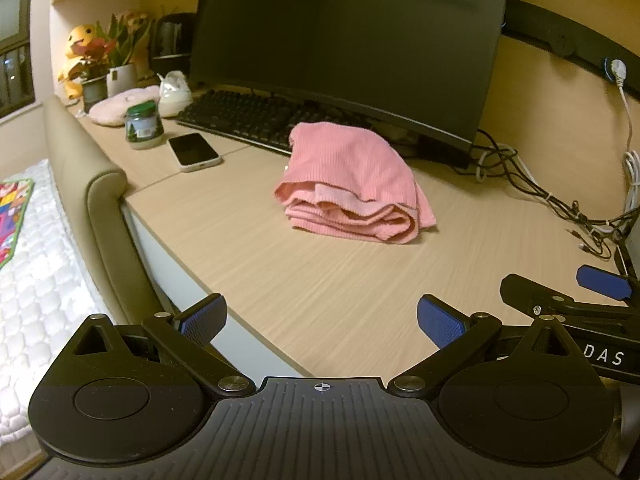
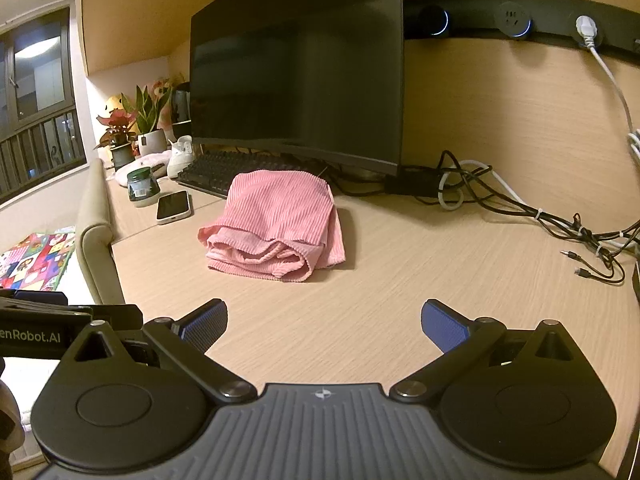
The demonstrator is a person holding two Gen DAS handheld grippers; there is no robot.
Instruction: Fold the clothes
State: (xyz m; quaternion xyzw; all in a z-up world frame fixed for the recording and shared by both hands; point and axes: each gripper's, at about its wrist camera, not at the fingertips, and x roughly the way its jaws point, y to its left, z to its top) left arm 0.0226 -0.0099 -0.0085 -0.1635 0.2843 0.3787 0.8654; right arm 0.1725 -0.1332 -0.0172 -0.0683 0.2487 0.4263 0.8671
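Observation:
A pink ribbed garment (image 1: 352, 184) (image 2: 276, 226) lies folded in a thick bundle on the wooden desk (image 1: 320, 280) (image 2: 360, 300), just in front of the keyboard. My left gripper (image 1: 320, 320) hovers over the desk's front edge, well short of the garment, its blue pads wide apart and empty. My right gripper (image 2: 324, 322) is also open and empty, equally far back from the bundle. In the left wrist view the right gripper (image 1: 568, 292) shows at the right edge. The left gripper's body (image 2: 48, 320) shows at the left edge of the right wrist view.
Behind the garment stand a dark monitor (image 1: 344, 40) (image 2: 296, 72) and a black keyboard (image 1: 244, 116) (image 2: 216, 174). A phone (image 1: 194, 151) (image 2: 173, 207), a green-lidded jar (image 1: 143, 124) (image 2: 143, 186) and potted plants (image 1: 116, 60) sit left. Tangled cables (image 1: 552, 200) (image 2: 540, 216) lie right. A padded bed edge (image 1: 100, 200) borders the desk's left.

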